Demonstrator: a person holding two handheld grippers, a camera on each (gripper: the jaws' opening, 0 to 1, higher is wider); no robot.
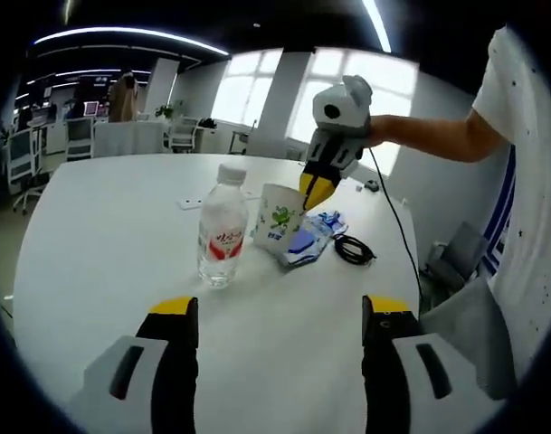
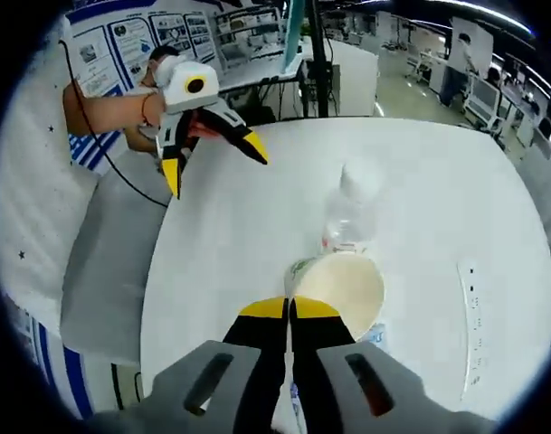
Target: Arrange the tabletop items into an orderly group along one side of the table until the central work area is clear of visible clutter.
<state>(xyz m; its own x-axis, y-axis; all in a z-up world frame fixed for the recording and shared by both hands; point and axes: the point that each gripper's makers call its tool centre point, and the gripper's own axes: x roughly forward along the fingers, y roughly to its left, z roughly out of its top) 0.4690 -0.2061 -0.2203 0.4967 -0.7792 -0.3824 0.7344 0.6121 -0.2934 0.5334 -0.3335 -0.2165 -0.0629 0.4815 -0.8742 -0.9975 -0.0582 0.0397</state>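
Cup rim pinched by right gripper, left gripper waiting open

Right gripper has its jaws clenched together on the near rim of the paper cup, one jaw likely inside and one outside the wall; a rim pinch gives a firm hold on a light open cup without crushing it. In the left gripper view the same gripper comes down onto the cup from above. Cup stands upright near the far edge of the desk, touching or just beside a blue-and-white packet lying flat. Water bottle, cap on, stands upright just beside the cup, toward the desk centre. Black cable coil lies near the packet, closer to the desk edge by the person. Items already sit loosely bunched on one side, so the cup probably needs only a short move to tighten the group. Left gripper hovers over bare desk with jaws released and empty, free to take the bottle next.
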